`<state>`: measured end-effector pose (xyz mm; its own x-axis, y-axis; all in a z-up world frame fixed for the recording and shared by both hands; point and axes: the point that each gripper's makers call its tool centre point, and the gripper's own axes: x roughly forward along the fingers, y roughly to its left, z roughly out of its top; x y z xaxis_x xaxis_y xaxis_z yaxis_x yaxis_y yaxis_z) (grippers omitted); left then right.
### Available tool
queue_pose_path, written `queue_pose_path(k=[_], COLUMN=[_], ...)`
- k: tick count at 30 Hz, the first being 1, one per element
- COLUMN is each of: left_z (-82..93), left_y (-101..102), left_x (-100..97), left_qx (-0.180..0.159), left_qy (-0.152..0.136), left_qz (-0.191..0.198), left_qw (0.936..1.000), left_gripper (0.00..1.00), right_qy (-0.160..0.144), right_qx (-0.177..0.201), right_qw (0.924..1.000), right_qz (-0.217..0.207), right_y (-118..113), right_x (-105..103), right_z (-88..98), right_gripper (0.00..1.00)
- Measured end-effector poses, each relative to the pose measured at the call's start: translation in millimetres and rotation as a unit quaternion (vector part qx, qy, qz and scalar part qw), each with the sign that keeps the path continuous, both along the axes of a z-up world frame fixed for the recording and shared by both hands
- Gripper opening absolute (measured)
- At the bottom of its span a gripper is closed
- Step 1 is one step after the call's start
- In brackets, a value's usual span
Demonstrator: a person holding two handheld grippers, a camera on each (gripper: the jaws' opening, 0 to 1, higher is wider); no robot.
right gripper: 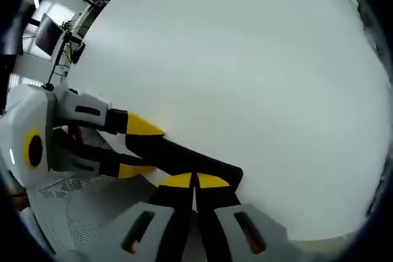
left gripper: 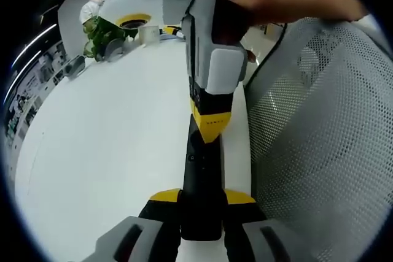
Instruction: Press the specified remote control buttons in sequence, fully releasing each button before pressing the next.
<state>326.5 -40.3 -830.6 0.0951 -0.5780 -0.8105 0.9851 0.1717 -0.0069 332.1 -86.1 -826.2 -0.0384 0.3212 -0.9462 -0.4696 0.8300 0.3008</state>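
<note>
A bare white worktop [left gripper: 104, 145] stretches toward a cluttered far end, a mesh chair back [left gripper: 325, 127] rising beside it. The left claw [left gripper: 201, 204] is clenched on the near end of a black remote control [left gripper: 201, 170], pinning it flat and steady so its buttons face up. Straight ahead, the right claw [left gripper: 210, 124] comes down from a hand [left gripper: 276, 1], its yellow tips drawn together into a single point resting on the remote's far end [right gripper: 184, 157], apparently to press one button. Whether the button is depressed cannot be told.
</note>
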Motion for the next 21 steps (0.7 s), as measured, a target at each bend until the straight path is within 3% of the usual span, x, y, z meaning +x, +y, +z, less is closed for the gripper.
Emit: queue_pose_path(k=[4,9,15,18,21], left_z=[0.3,0.4,0.6,0.7,0.7], left_y=[0,0,0,0,0], left_x=[0.0,0.4,0.4,0.2,0.1], left_qx=[0.002,-0.001,-0.006,-0.008,-0.007], left_qy=[0.000,0.001,0.001,0.000,0.000], left_qz=[0.007,0.012,0.014,0.014,0.013], left_qw=[1.0000,0.9999,0.9999,0.9999,0.9999], left_gripper=[0.25,0.25,0.25,0.25,0.25], right_qy=[-0.013,-0.004,-0.002,0.007,-0.017], right_qx=[-0.018,-0.016,-0.021,-0.014,0.022], right_qw=[0.9993,0.9998,0.9996,0.9998,0.9996], right_qz=[0.030,0.010,0.019,0.008,-0.004], right_y=[1,-1,0,0,10], right_x=[0,1,1,2,11], right_z=[0.3,0.5,0.8,1.6,5.8], right_gripper=[0.00,0.00,0.00,0.00,0.00])
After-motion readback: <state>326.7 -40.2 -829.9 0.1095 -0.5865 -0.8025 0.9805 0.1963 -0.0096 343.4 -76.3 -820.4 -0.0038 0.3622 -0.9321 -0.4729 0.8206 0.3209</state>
